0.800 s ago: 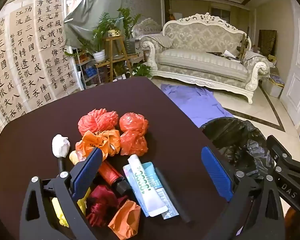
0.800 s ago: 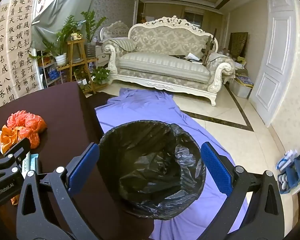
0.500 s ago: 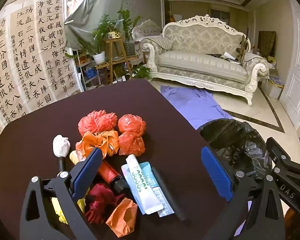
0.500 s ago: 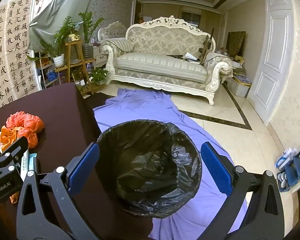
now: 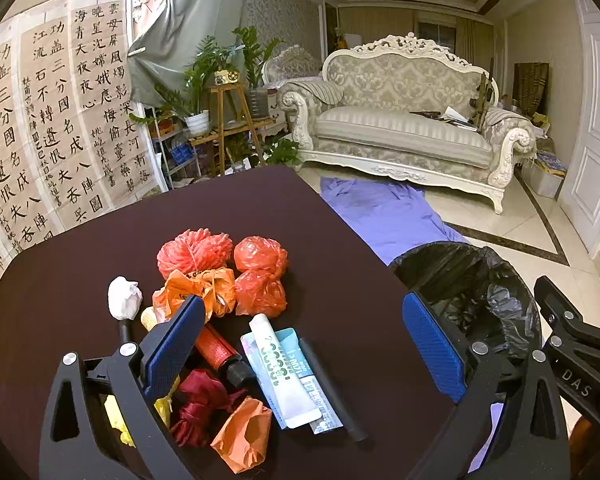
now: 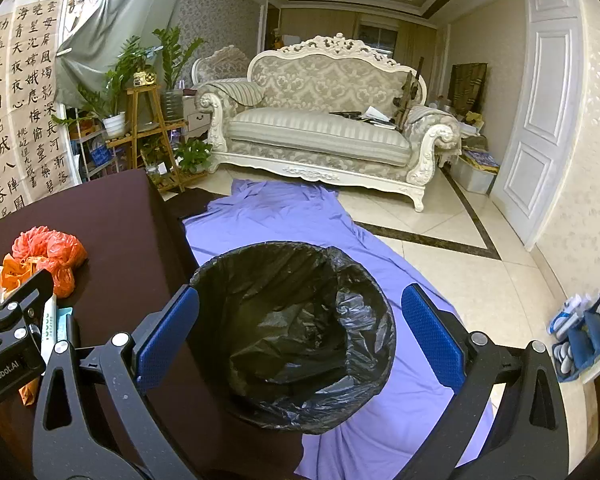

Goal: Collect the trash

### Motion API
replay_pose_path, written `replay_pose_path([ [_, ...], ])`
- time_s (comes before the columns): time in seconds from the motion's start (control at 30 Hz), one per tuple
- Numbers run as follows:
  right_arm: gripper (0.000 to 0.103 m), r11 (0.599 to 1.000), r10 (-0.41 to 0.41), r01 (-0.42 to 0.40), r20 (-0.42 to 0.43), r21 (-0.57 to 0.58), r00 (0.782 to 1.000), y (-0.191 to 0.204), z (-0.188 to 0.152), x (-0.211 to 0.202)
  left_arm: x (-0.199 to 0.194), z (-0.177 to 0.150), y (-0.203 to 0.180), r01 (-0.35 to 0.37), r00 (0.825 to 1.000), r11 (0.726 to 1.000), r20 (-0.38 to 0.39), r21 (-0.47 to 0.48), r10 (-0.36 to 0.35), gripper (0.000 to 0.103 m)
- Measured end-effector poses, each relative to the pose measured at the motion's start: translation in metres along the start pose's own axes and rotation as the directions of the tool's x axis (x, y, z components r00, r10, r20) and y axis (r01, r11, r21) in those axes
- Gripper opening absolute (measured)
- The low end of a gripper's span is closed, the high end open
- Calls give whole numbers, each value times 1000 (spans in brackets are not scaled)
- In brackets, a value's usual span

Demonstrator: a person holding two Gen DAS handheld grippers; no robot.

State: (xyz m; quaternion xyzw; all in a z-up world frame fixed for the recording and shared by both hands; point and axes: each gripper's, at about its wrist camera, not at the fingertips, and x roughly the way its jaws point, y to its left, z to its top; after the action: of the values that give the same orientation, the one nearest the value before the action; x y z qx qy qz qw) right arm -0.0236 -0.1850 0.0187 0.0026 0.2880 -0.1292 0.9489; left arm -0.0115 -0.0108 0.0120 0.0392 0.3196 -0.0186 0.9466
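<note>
Left gripper (image 5: 300,340), jaws wide and empty, sits slightly farther back from trash pile (image 5: 228,320) than before; right gripper (image 6: 300,336) unchanged, spread empty over bin (image 6: 292,332).

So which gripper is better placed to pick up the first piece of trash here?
Probably left. The left gripper, open, hangs over the trash pile on the table; the right gripper, also open, faces the bin.
</note>
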Motion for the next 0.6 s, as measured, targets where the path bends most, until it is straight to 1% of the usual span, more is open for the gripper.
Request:
replay_pose_path([
  [0.6,99,1000,-1,1,-1,-1,1000,-5,0,1,3,-1,-3,0,1000,1000,-2,0,0,96],
])
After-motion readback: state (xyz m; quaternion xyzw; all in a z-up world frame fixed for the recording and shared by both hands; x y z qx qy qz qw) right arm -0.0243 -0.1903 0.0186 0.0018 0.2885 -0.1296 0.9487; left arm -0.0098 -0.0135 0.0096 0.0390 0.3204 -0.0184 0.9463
